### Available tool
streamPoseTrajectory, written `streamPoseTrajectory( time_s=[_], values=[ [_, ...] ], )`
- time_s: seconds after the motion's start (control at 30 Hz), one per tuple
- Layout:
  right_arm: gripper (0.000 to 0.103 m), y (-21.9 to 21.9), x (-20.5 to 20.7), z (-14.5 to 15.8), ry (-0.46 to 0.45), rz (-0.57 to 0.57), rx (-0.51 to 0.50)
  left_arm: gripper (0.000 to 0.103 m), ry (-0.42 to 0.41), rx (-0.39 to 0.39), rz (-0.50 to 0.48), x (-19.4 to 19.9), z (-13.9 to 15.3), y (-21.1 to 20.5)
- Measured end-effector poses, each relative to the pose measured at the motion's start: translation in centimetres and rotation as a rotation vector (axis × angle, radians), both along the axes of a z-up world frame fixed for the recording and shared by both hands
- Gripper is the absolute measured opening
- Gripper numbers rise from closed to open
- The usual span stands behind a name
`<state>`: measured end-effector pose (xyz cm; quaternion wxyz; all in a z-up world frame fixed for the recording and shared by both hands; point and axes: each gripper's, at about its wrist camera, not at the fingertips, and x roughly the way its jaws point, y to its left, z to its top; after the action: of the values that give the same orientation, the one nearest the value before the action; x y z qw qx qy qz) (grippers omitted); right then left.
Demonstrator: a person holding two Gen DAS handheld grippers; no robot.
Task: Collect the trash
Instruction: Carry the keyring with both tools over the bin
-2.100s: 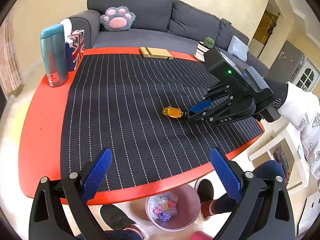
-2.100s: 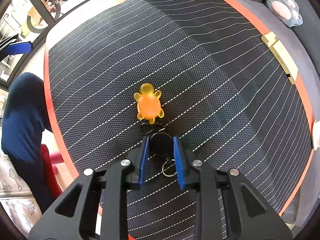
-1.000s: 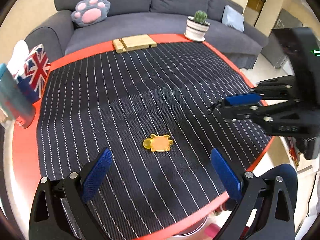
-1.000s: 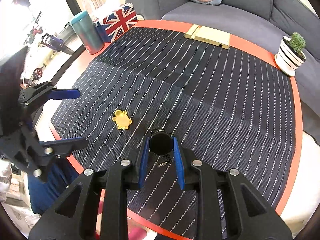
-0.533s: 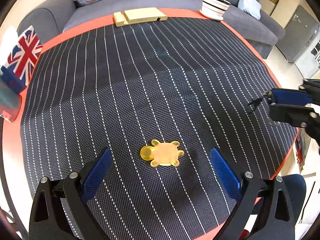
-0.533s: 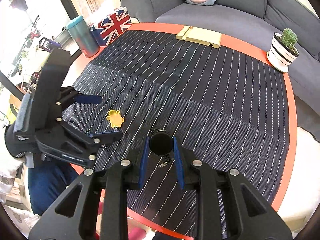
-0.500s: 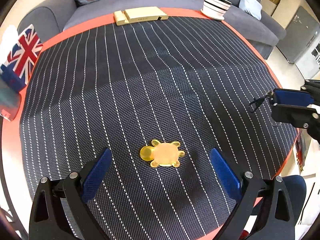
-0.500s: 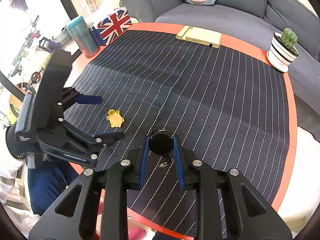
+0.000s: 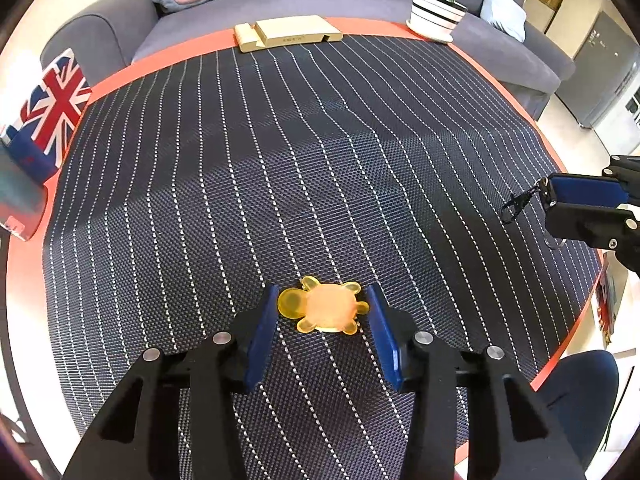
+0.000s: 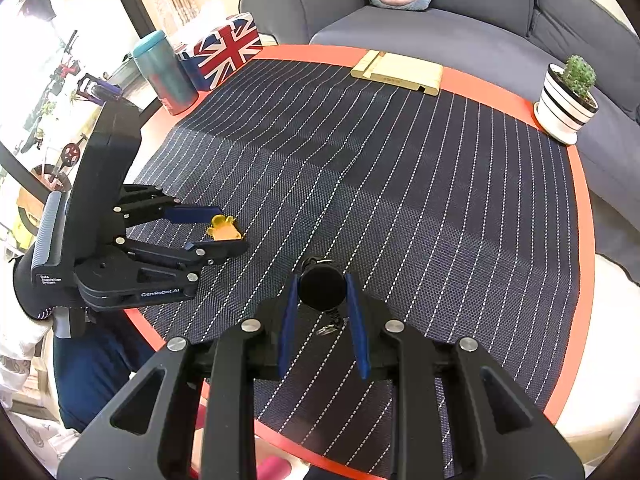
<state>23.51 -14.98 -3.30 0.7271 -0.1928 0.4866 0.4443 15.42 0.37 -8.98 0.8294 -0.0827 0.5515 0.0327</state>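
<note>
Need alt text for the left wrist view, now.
The left gripper, fingers open, brackets a translucent orange turtle-shaped toy lying on a dark pinstriped woven mat; the right gripper holds a black clip at right.

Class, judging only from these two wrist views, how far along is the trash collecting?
Done: the right gripper is shut on the black badge reel, held off the mat. In hand: the left gripper has its jaws around the orange turtle toy, which lies on the striped mat; contact unclear. Left: closing, lifting, binning both; no bin shows.
</note>
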Motion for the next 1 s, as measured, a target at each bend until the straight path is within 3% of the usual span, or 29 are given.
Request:
streamPoseTrajectory(
  time_s=[0.47, 1.0],
  values=[
    [0.024, -0.3, -2.6, 2.0, -0.072, -0.013, 0.048, 0.045, -0.144, 0.055, -0.040, -3.8, 4.8, -0.5],
    [0.024, -4.2, -11.4, 4.0, -0.170, 0.001, 0.134, 0.045, -0.330, 0.093, -0.105, -12.3, 10.6, -4.0]
  ],
)
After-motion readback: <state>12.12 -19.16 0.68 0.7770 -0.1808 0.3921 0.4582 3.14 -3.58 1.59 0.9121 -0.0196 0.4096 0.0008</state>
